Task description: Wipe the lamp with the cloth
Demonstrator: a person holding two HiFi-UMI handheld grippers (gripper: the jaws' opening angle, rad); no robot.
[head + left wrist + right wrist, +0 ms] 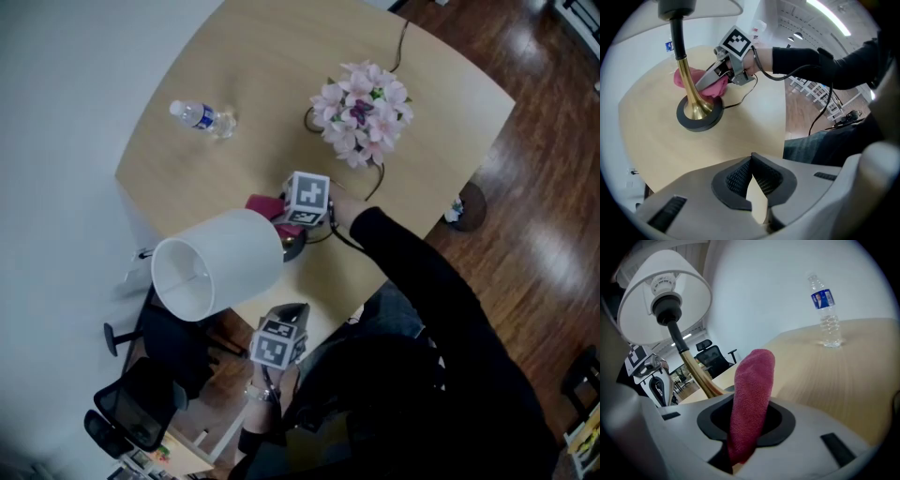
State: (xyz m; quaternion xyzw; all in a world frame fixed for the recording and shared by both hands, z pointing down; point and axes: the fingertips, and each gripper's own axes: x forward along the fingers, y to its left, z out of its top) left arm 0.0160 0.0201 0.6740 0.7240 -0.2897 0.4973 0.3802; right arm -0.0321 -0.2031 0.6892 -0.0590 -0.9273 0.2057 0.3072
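Note:
The lamp stands near the table's front edge, with a white shade, a brass stem and a dark round base. A pink cloth is clamped in my right gripper. In the left gripper view the cloth lies against the lower stem, just above the base, with the right gripper reaching in from the right. My left gripper is shut and empty, hovering over bare table in front of the lamp. From the head view it sits at the table's near edge.
A clear water bottle stands at the table's far left. A bunch of pink flowers sits at the back right, with a dark cable trailing past it. Black office chairs stand on the floor below the table edge.

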